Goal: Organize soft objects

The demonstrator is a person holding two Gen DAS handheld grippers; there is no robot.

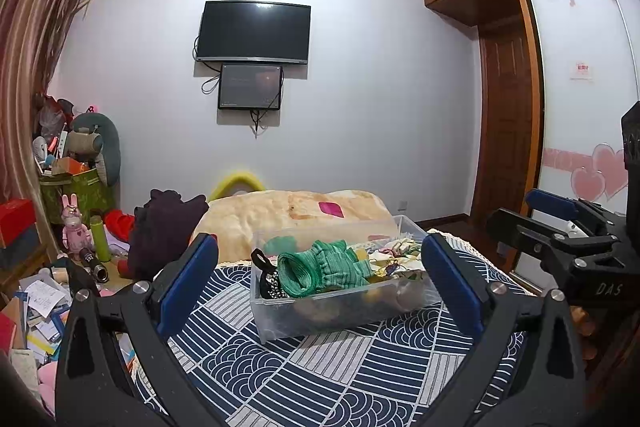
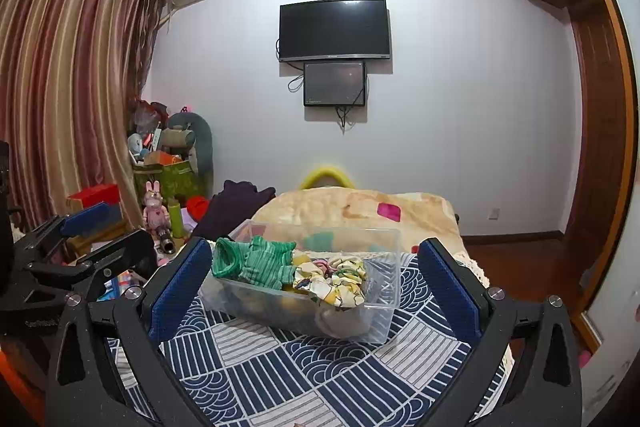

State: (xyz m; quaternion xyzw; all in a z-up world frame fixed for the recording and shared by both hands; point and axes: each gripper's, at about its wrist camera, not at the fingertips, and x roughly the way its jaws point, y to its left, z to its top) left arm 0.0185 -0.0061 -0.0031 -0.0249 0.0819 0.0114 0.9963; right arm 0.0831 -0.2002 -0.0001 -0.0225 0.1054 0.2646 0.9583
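A clear plastic bin [image 1: 280,323] [image 2: 384,323] sits on the blue and white patterned bedspread [image 1: 320,379] [image 2: 288,375]. Inside it lie a green knitted garment [image 1: 324,269] [image 2: 256,261], a black beaded strap [image 1: 266,275], a yellow and white patterned cloth [image 2: 332,279] and other soft items. My left gripper [image 1: 320,275] is open, its blue pads on either side of the bin, held back from it. My right gripper [image 2: 316,277] is also open with nothing between its fingers, and it shows at the right edge of the left wrist view [image 1: 560,227].
A beige blanket [image 1: 288,215] [image 2: 360,215] lies behind the bin, with a dark purple garment [image 1: 164,227] [image 2: 236,207] to its left. A cluttered table [image 1: 40,299] with a pink rabbit figure [image 1: 74,227] stands left. A wardrobe [image 1: 580,67] and door are on the right.
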